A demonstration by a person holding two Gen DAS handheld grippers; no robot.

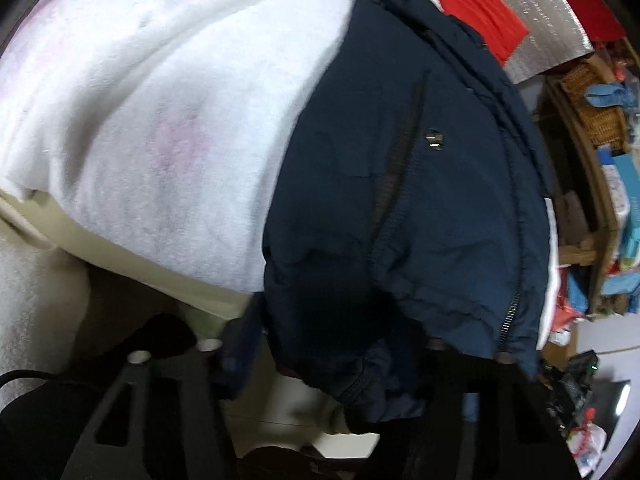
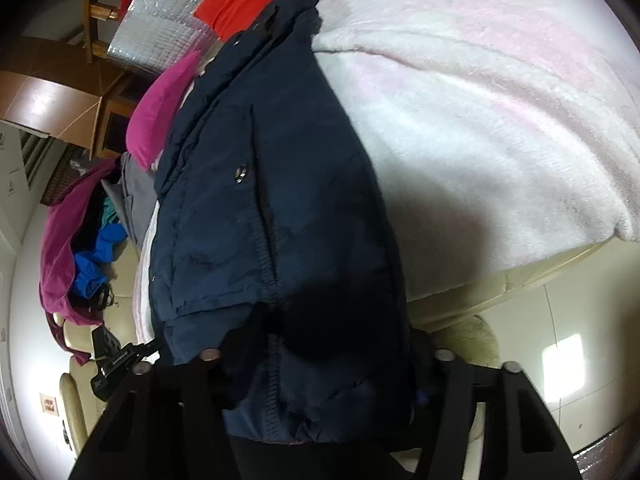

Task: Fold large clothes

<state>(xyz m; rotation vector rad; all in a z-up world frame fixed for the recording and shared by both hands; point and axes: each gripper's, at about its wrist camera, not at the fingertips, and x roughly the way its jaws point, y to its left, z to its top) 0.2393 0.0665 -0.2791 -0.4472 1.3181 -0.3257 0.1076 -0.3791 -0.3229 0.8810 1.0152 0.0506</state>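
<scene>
Mid-fold, our left tongs [image 1: 320, 354] and right tongs [image 2: 326, 356] each pinch the navy jacket's [image 1: 400, 184] hem beside the white blanket [image 1: 140, 100]; next, we judge, carry it toward the collar.

A fluffy white blanket [image 2: 480, 100] with faint pink patches covers a cream sofa [image 2: 460, 292]; a red cloth [image 1: 484, 12] lies on silver quilted foil [image 2: 160, 20]; a wicker basket [image 1: 592, 104] sits on cluttered wooden shelves [image 1: 600, 200].
</scene>
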